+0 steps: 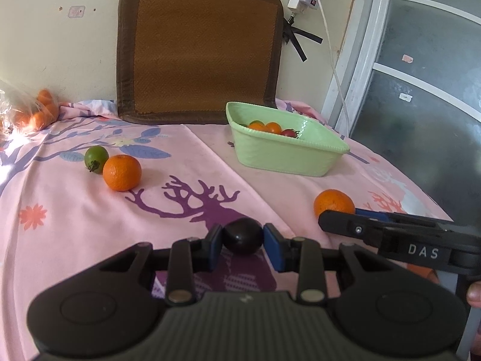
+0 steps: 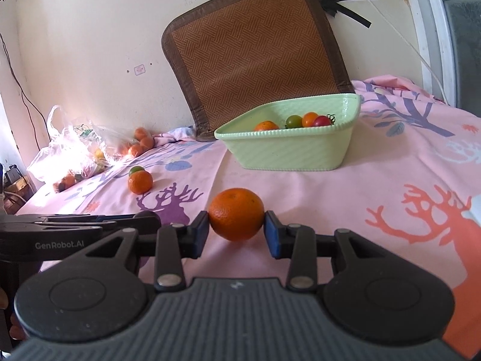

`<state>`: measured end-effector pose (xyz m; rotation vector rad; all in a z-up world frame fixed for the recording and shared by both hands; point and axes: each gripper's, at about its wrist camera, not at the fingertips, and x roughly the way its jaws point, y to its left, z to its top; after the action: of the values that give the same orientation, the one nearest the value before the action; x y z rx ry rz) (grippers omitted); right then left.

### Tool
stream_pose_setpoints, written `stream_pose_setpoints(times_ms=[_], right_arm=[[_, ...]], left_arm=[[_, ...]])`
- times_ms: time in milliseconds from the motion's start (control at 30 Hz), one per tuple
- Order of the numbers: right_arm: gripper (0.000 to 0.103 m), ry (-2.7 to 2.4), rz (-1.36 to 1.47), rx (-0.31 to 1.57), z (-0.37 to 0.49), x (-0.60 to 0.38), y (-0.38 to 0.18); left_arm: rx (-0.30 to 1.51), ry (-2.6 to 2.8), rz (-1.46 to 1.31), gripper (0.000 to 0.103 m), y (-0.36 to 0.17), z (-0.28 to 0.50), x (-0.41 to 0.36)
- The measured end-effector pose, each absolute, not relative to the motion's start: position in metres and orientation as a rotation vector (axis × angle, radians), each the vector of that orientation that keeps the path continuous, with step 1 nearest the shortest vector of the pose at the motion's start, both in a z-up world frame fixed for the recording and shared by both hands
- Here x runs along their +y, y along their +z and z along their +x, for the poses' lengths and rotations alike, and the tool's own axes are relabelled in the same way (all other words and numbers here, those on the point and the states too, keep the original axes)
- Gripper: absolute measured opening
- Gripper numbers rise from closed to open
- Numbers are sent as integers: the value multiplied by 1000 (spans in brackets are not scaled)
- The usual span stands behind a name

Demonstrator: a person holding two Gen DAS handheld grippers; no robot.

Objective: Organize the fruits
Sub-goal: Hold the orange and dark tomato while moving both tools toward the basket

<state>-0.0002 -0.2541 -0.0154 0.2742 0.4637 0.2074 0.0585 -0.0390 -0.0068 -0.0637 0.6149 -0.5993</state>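
My left gripper (image 1: 243, 232) is shut on a small dark round fruit (image 1: 242, 242) just above the pink deer-print cloth (image 1: 186, 210). In the right wrist view my right gripper (image 2: 236, 227) is shut on a mandarin (image 2: 236, 213), both blue pads pressed to its sides, low over the cloth. That same mandarin (image 1: 333, 201) shows beside the right gripper's fingers (image 1: 339, 221) in the left wrist view. A light green bowl (image 2: 285, 153) stands behind, holding a mandarin and small tomatoes (image 2: 309, 119). Another mandarin (image 1: 121, 173) and a green tomato (image 1: 96, 155) lie loose at the left.
A brown woven seat cushion (image 1: 198, 48) leans on the wall behind the bowl (image 1: 285, 156). Plastic bags with more fruit (image 2: 75, 150) sit at the far left edge. A white cable (image 1: 333, 60) hangs by a glass door (image 1: 421, 90) at the right.
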Motion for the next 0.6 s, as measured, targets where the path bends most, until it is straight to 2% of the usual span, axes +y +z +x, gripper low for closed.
stream_pose_setpoints(times_ms=[600], right_arm=[[43, 207, 233, 511, 6, -247, -17]], left_arm=[[626, -606, -92, 30, -8, 62, -37]])
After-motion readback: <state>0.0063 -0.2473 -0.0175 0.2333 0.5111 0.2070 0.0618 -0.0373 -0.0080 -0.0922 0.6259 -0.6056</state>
